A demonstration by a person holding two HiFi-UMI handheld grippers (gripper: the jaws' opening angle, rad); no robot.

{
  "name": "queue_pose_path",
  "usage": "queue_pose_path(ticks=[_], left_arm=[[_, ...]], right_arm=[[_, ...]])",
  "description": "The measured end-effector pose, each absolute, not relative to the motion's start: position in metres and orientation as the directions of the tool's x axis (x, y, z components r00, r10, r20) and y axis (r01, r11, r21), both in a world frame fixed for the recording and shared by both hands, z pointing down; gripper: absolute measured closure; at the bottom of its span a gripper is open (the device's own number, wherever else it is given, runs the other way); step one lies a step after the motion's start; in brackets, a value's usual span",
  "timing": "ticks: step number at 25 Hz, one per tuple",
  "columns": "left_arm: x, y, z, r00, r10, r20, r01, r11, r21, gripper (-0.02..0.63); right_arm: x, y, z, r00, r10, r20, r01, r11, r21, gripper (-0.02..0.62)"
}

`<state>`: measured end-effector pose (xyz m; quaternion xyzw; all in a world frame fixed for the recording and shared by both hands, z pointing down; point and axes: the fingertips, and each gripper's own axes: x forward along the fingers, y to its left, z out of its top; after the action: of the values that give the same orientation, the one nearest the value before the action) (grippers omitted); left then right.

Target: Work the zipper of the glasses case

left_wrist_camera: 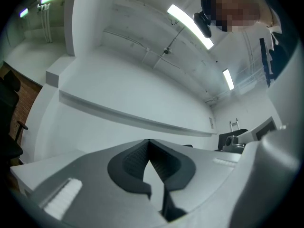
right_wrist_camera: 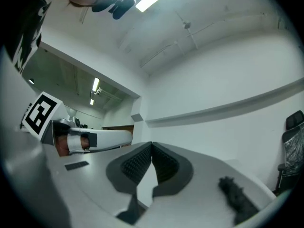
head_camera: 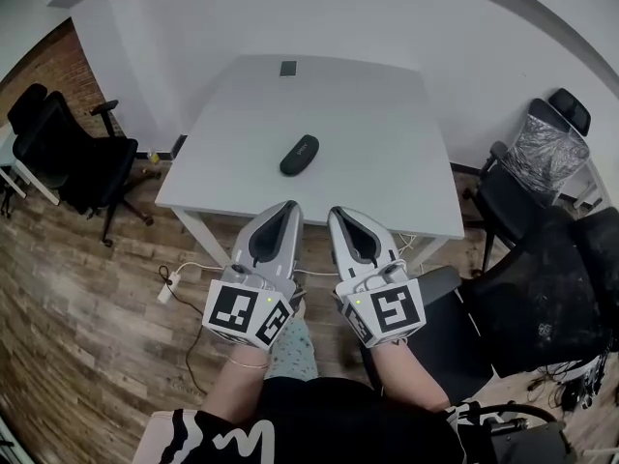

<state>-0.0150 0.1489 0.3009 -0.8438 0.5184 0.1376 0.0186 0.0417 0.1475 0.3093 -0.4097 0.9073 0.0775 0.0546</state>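
Note:
The dark oval glasses case (head_camera: 300, 155) lies closed near the middle of the white table (head_camera: 387, 162). Both grippers are held side by side in front of the table's near edge, well short of the case. My left gripper (head_camera: 290, 205) is shut with nothing in it; in the left gripper view its ribbed pads (left_wrist_camera: 137, 160) meet at the tip (left_wrist_camera: 149, 141). My right gripper (head_camera: 336, 212) is also shut and empty, jaws touching (right_wrist_camera: 152, 143). Both gripper views look up at white wall and ceiling, and neither clearly shows the case.
A small dark flat object (head_camera: 288, 68) lies at the table's far edge. Black office chairs stand at the left (head_camera: 68, 153) and right (head_camera: 542, 162). A white cable (head_camera: 184, 274) trails on the wood floor below the table. The left gripper (right_wrist_camera: 90, 139) shows in the right gripper view.

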Motion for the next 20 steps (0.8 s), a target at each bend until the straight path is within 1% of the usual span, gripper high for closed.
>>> queue_pose_path(ticks=[5,10,15,20], left_arm=[[-0.025,0.094,0.311,0.434,-0.866,-0.247,-0.876,-0.47,0.11,0.615],[-0.048,0.011,0.31,0.446,-0.859,-0.252,-0.866,-0.485,0.12,0.615],[-0.07,-0.078,0.308,0.471,-0.854,-0.221,-0.855,-0.503,0.124,0.615],[-0.074,-0.134,0.305,0.507,-0.837,-0.208,-0.837,-0.535,0.114,0.615]], right_arm=[[0.034,0.094,0.312,-0.645,-0.745,-0.171,-0.763,0.638,0.102,0.589],[0.019,0.009,0.313,-0.613,-0.77,-0.177,-0.789,0.607,0.091,0.589],[-0.005,-0.078,0.306,-0.59,-0.789,-0.174,-0.807,0.583,0.091,0.589],[-0.02,-0.134,0.293,-0.574,-0.798,-0.186,-0.819,0.565,0.102,0.589]])
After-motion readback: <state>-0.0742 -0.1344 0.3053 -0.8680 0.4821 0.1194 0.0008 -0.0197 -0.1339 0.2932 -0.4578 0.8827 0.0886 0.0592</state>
